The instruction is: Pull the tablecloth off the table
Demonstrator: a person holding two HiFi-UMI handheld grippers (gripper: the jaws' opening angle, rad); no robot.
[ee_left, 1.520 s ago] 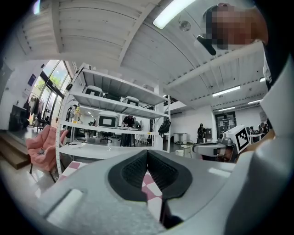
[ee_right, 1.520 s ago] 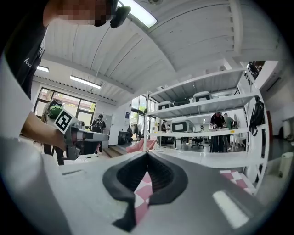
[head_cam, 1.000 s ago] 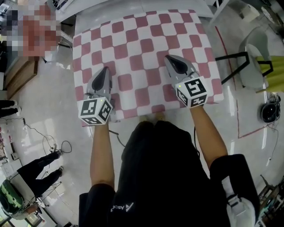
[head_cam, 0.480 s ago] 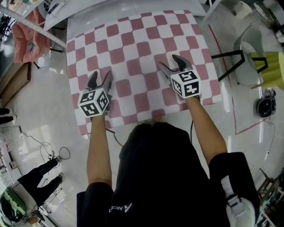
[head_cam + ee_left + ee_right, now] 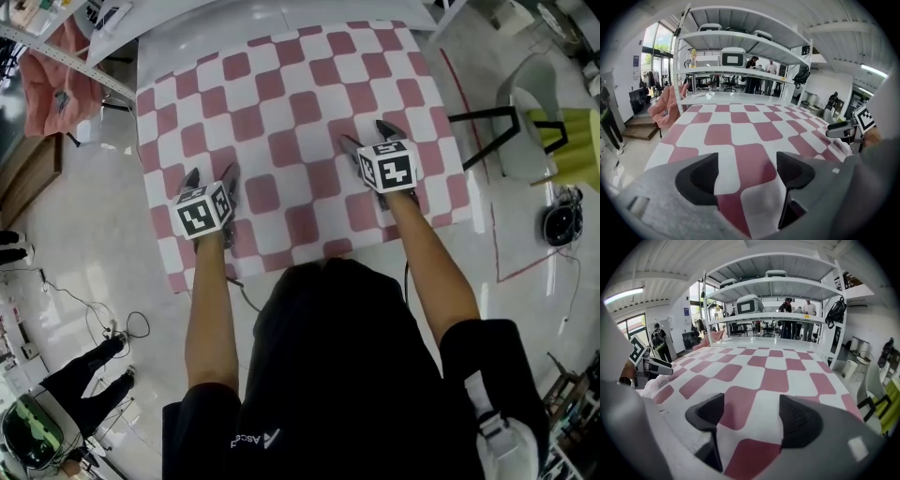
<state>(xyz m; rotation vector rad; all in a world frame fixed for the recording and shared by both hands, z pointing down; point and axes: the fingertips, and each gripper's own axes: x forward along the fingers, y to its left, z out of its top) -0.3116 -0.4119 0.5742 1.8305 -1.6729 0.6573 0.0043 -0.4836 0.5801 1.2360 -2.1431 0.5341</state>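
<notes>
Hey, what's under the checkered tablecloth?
The tablecloth covers a table. Only the table's white far edge shows; the rest is hidden beneath the cloth.

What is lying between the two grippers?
Only bare checkered tablecloth, seen in the head view. The left gripper and right gripper are opening their jaws over it, pinching nothing.

We log the grey two-jaw left gripper (image 5: 211, 173) and grey two-jaw right gripper (image 5: 367, 133): jaws together a second ago, now opening wide above the pink-and-white checked fabric tablecloth (image 5: 281, 94), nothing pinched. Both have advanced from its near hem.
</notes>
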